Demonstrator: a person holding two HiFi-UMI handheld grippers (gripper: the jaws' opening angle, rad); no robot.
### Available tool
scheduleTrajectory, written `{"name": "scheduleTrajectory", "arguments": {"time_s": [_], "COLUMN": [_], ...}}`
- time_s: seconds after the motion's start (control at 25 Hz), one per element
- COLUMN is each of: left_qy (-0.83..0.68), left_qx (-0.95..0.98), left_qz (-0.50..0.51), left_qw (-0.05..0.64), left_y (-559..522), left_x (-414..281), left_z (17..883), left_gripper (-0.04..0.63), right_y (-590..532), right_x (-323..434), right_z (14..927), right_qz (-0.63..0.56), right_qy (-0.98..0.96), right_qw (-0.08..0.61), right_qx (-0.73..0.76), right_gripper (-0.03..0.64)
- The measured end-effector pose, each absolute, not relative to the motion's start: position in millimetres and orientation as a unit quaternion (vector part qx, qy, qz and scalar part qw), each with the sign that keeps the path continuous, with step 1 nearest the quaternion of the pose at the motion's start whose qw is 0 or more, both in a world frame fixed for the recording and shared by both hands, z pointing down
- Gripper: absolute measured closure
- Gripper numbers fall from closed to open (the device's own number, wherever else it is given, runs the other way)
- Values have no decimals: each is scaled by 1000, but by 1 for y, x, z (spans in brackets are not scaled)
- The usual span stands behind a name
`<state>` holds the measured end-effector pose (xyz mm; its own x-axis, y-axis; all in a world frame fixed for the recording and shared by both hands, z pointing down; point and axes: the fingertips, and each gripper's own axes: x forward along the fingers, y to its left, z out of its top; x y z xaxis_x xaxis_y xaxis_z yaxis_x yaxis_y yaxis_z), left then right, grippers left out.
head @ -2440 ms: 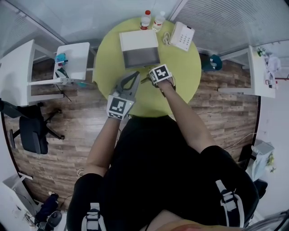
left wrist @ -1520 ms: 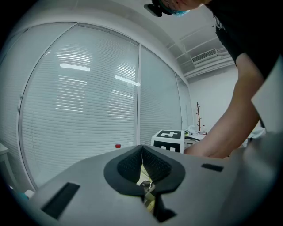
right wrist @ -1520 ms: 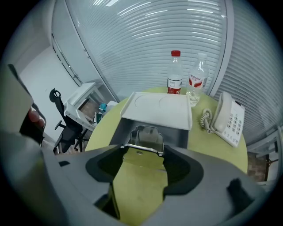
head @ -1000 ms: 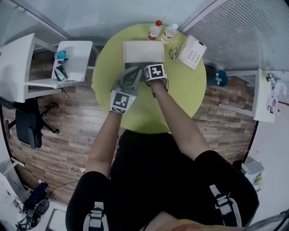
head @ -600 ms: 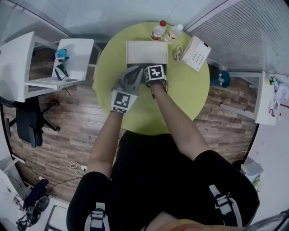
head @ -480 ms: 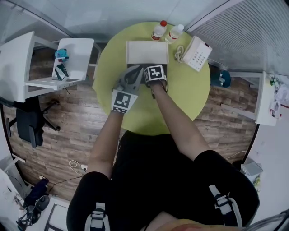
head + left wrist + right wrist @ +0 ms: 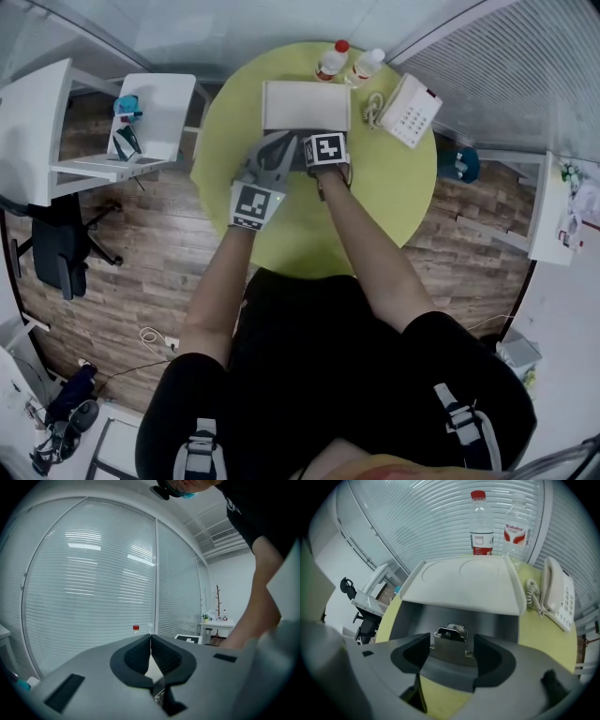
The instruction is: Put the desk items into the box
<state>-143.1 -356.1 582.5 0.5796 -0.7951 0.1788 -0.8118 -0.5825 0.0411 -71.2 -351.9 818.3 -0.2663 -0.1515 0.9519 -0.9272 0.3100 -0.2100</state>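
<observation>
Jaws of the right gripper (image 7: pixel 451 644) stand released and wide apart at the mouth of the grey box with the white raised lid (image 7: pixel 501 620). A small silver metal desk item (image 7: pixel 450 633) shows in the gap between them, touching neither jaw. It lies inside the box on the grey floor, near the front wall; what kind of item it is cannot be told. The box lid leans back behind it, pale and smooth, filling the middle of the right gripper view.

In the left gripper view the left gripper (image 7: pixel 150 638) is clenched, its dark pads meeting at the tips with nothing between them. In the head view it hangs just left of the right gripper, at the box's front left corner.

The box stands on a round yellow-green table (image 7: pixel 375 187), in the upper middle of the head view. Behind the lid, at the table's far edge, are a clear plastic bottle with a red cap (image 7: pixel 481 524) and a clear plastic bottle with a white cap (image 7: pixel 364 64), side by side. To the right of the box lies a white desk telephone with a coiled cord (image 7: pixel 558 595). Off the table, at the upper left of the head view, is a white side table (image 7: pixel 159 108), and a black office chair (image 7: pixel 56 253) stands on the wooden floor at the left edge.
</observation>
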Motion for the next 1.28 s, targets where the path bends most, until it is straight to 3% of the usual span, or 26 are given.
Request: {"name": "scheduleTrajectory", "arguments": {"time_s": [0.44,1.28], "left_qy": [-455,-434], "left_qx": [886,898], "left_qz": [71,41], "left_qw": [49,56], "left_y": [-337,-271], "left_x": [-140,-138], "left_z": [560,485], "left_gripper": [581,581], "right_y": [-353,-293], "right_x": [-76,-83], "right_z": [755,511], "right_qz": [380,93], "right_qy": [-728,-908], "right_qw": [380,91], "right_qx": [425,399], "right_gripper": [322,324]}}
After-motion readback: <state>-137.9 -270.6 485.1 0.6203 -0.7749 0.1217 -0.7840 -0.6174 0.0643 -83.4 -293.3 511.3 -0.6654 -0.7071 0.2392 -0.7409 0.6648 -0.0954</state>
